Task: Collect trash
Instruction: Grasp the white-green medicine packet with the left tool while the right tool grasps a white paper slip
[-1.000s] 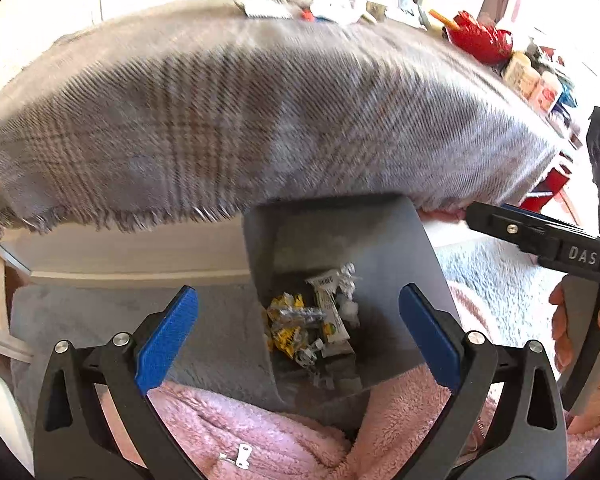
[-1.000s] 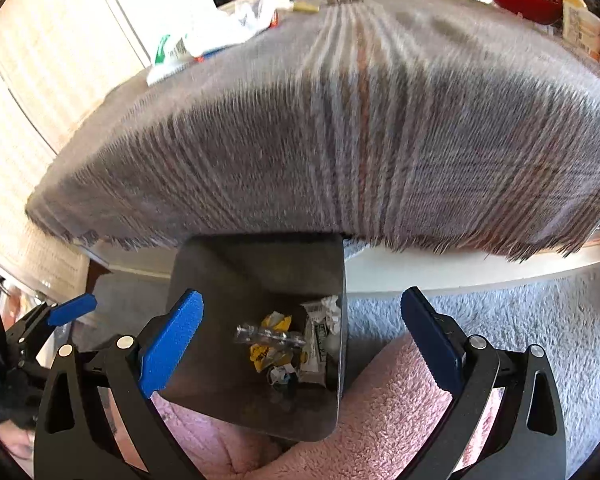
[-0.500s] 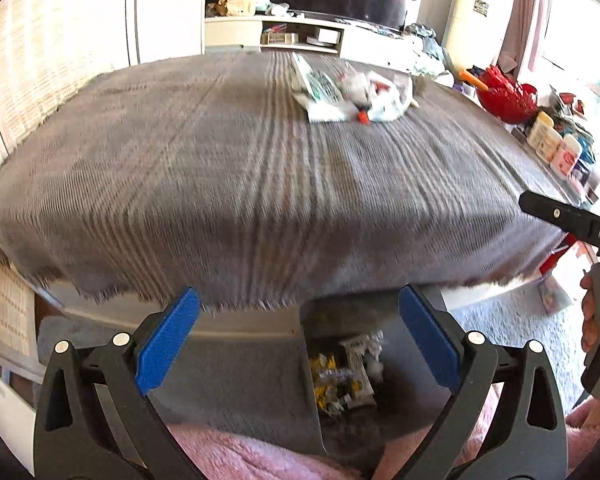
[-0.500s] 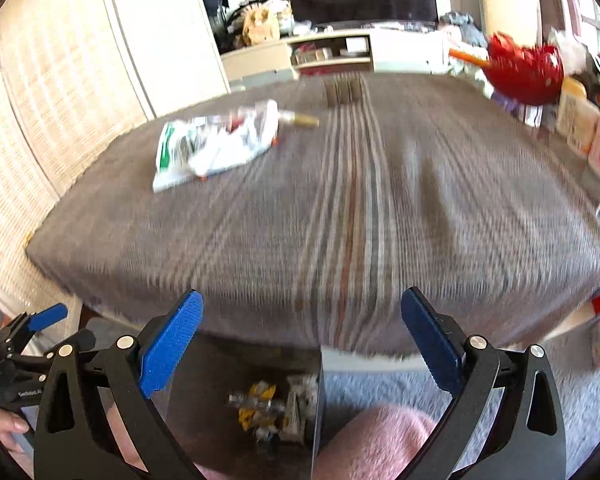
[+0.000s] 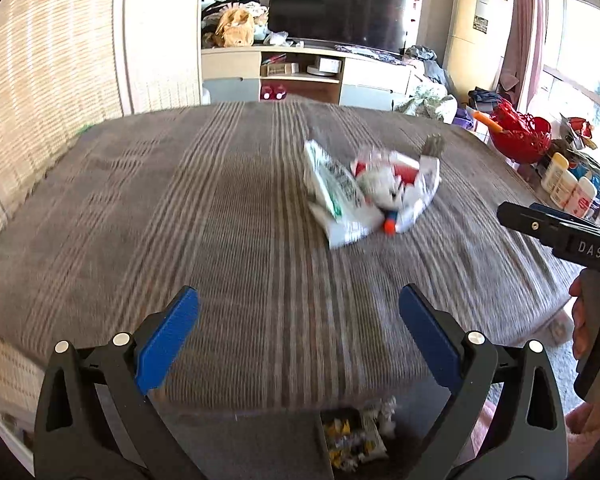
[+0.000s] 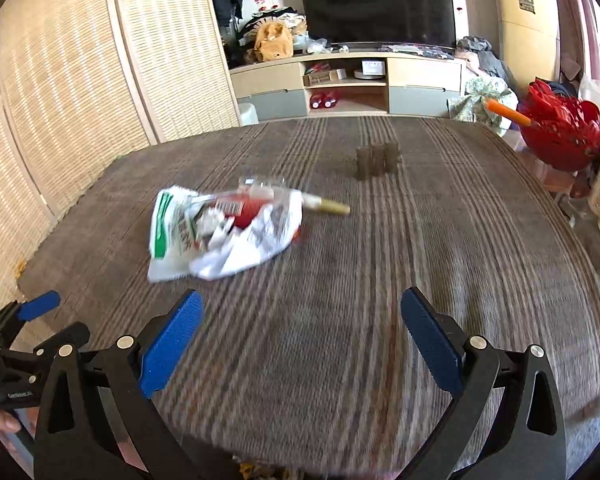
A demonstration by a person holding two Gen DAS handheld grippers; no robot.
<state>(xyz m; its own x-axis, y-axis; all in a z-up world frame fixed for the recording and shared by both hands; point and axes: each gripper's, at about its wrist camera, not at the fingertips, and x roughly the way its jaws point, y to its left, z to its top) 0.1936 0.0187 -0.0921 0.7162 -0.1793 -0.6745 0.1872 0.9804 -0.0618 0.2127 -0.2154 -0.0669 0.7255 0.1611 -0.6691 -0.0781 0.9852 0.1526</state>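
A heap of crumpled white, green and red wrappers (image 5: 364,196) (image 6: 224,228) lies on the grey striped cloth of the table (image 5: 180,220) (image 6: 420,240), with a tan-tipped stick (image 6: 326,205) poking out of it. My left gripper (image 5: 298,332) is open and empty over the table's near edge, short of the heap. My right gripper (image 6: 300,332) is open and empty too, with the heap ahead to its left. Below the near edge, a dark bin (image 5: 356,436) holds yellow and white wrappers.
A red basket (image 5: 518,136) (image 6: 560,132) and several bottles (image 5: 568,188) crowd the table's right side. A small folded cloth piece (image 6: 378,160) stands at mid-table. The right gripper's body (image 5: 560,236) and a hand (image 5: 584,320) show at right. A TV cabinet (image 6: 348,80) is behind.
Both grippers have risen from looking down into the bin below the table edge to looking across the tabletop. The wrapper heap has come into full view.
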